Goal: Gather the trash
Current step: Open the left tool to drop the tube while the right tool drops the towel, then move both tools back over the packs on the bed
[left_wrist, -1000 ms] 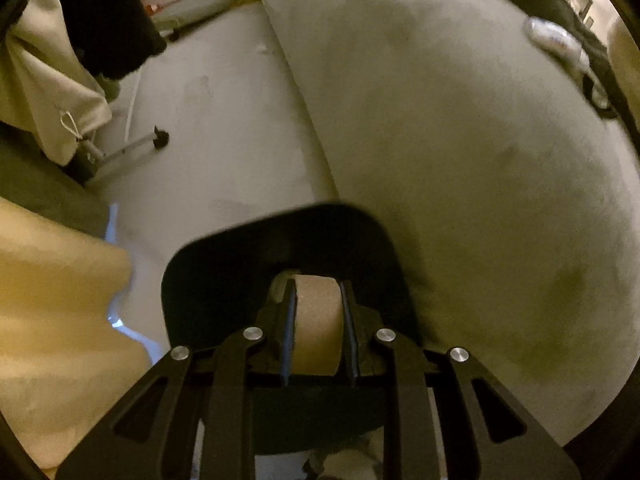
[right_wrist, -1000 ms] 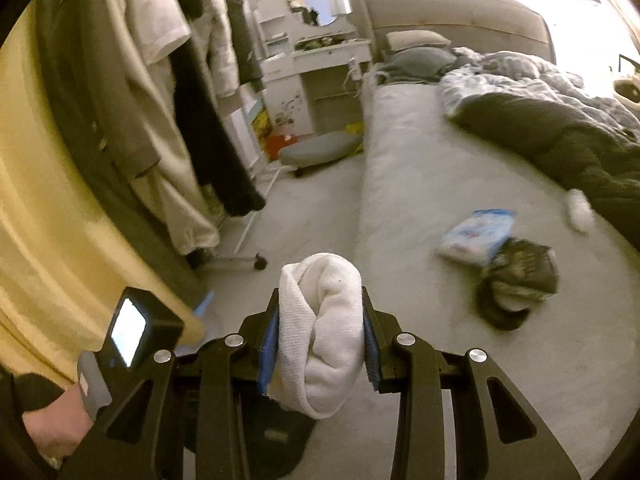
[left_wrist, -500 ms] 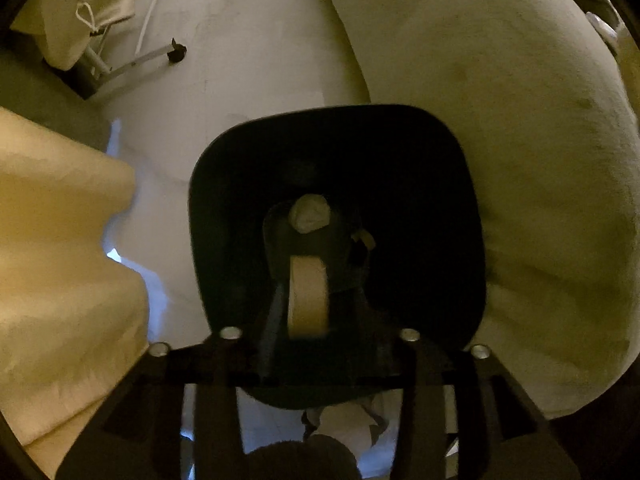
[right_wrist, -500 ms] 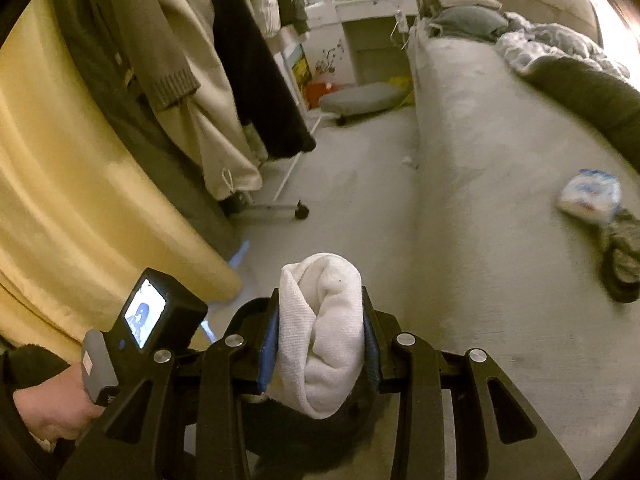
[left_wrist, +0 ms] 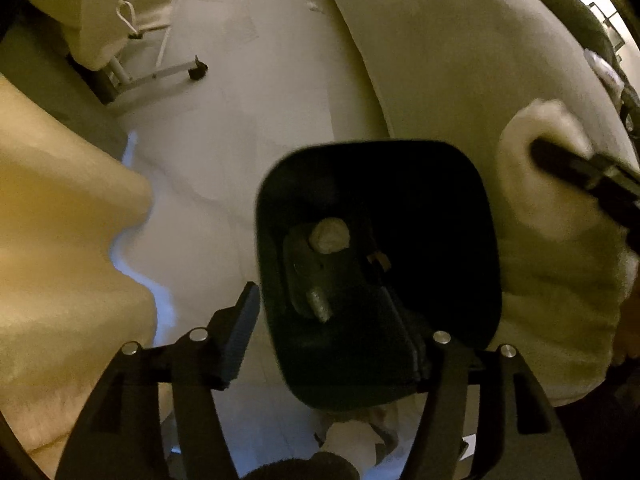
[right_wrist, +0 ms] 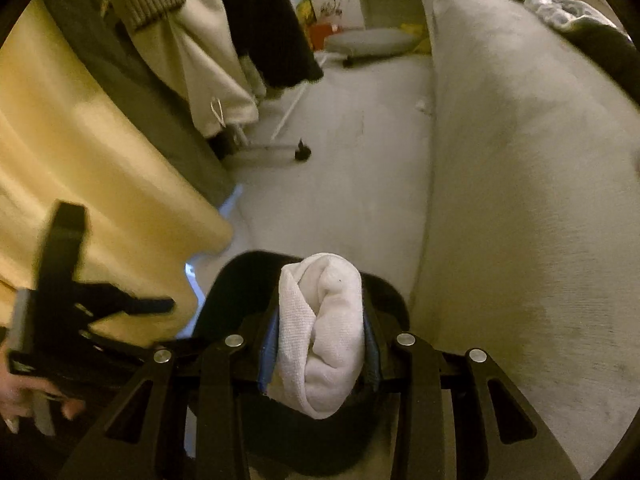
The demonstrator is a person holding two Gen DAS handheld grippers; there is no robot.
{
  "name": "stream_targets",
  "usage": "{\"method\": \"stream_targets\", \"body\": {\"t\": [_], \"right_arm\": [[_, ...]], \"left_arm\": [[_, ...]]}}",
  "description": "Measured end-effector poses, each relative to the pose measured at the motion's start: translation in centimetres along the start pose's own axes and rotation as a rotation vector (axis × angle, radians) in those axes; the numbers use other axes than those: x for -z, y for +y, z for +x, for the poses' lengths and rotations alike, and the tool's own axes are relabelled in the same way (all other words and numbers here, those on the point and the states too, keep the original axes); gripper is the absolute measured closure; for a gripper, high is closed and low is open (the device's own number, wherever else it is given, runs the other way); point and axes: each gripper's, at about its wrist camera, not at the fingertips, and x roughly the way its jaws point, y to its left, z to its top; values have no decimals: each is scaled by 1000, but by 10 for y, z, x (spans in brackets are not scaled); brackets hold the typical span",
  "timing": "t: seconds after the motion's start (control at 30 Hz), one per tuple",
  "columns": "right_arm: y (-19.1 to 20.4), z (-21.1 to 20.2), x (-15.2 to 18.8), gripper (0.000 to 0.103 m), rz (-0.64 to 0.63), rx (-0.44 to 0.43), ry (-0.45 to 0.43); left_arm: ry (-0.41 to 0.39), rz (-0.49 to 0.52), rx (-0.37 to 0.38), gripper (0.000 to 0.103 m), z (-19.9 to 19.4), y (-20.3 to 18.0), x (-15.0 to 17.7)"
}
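Note:
A black trash bin [left_wrist: 376, 216] stands on the floor beside the bed. Inside it lie a crumpled wad [left_wrist: 330, 235], a small cardboard roll [left_wrist: 319, 304] and other scraps. My left gripper [left_wrist: 320, 328] is open and empty just above the bin's near rim. My right gripper [right_wrist: 320, 344] is shut on a rolled white cloth [right_wrist: 322, 336] and holds it over the bin [right_wrist: 240, 276]. The cloth [left_wrist: 536, 168] and a right finger [left_wrist: 580, 168] show at the right of the left wrist view. The left gripper [right_wrist: 80, 308] shows blurred at the left.
A grey bed [right_wrist: 520, 160] runs along the right. A yellow curtain [right_wrist: 80, 160] hangs at the left. Clothes hang on a wheeled rack [right_wrist: 280, 148] behind it. A grey cushion [right_wrist: 372, 42] lies on the floor far back. Crumpled paper [left_wrist: 352, 436] lies beside the bin.
My left gripper has opened and dropped the cardboard roll into the bin. My right gripper has moved down over the bin with the white cloth in it.

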Motion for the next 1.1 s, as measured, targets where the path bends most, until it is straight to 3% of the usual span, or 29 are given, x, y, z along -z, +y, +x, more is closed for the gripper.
{"method": "stream_targets", "body": {"t": [0.23, 0.4, 0.57, 0.83, 1.1], "right_arm": [[15, 40, 7, 67, -43, 15, 100], [23, 62, 17, 67, -78, 23, 170], [28, 79, 29, 65, -112, 42, 240], [34, 93, 44, 65, -157, 70, 309], [37, 92, 47, 49, -178, 74, 319]], "left_arm": [[-118, -24, 13, 38, -22, 20, -5], [-187, -23, 38, 44, -41, 24, -9], [-303, -20, 38, 52, -66, 27, -11], [-514, -18, 51, 54, -111, 27, -13], [-614, -16, 50, 55, -128, 24, -18]]}}
